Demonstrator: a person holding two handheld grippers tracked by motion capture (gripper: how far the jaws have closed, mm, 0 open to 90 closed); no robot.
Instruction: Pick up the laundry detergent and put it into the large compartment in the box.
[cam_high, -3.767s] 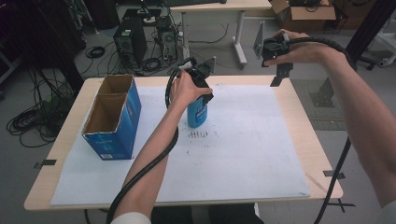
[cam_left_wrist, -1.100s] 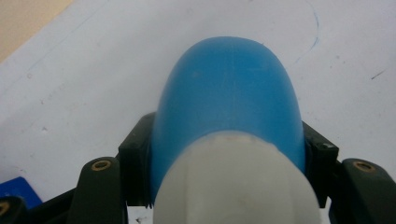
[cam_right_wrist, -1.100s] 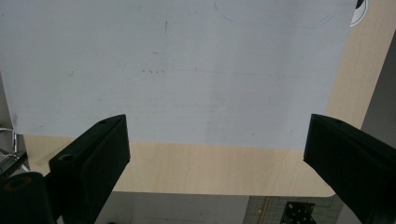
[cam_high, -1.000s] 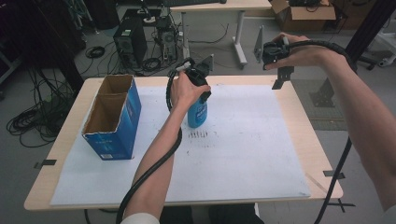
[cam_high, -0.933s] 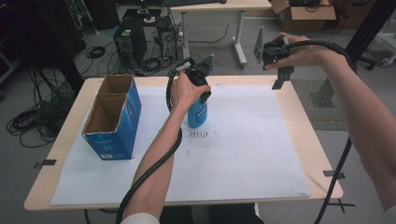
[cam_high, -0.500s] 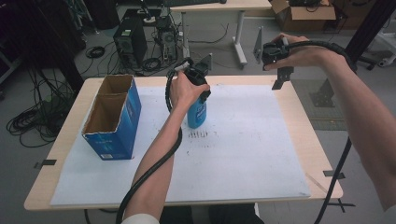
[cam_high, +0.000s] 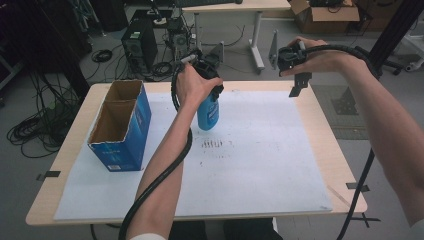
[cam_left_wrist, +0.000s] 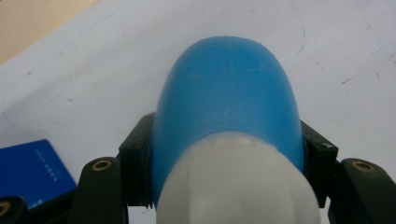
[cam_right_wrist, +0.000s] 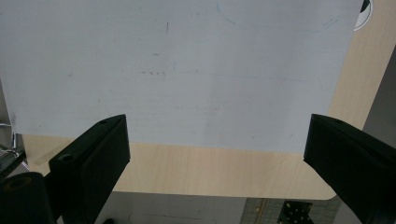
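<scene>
A blue bottle (cam_high: 208, 114) with a white cap stands upright at the back middle of the paper-covered table (cam_high: 320, 150). My left gripper (cam_high: 212, 91) comes down on it from above and is shut on its upper part. In the left gripper view the two jaws press on either side of the bottle (cam_left_wrist: 229, 93), just past its white cap (cam_left_wrist: 238, 186). I cannot tell whether the base touches the paper. My right gripper (cam_high: 298, 86) hangs open in the air over the table's far right corner. Nothing is between its wide-apart jaws (cam_right_wrist: 217, 130), and the paper (cam_right_wrist: 187, 70) lies below.
An open blue cardboard box (cam_high: 120, 125) with two empty compartments stands at the table's left side; its corner (cam_left_wrist: 32, 172) appears beside the bottle. Pen marks (cam_high: 215, 145) dot the paper's middle. Computer towers (cam_high: 140, 42) and cables sit on the floor beyond the table.
Almost nothing has changed. The left gripper stays shut on the bottle at the same spot, and the right gripper hovers open over the far right corner.
</scene>
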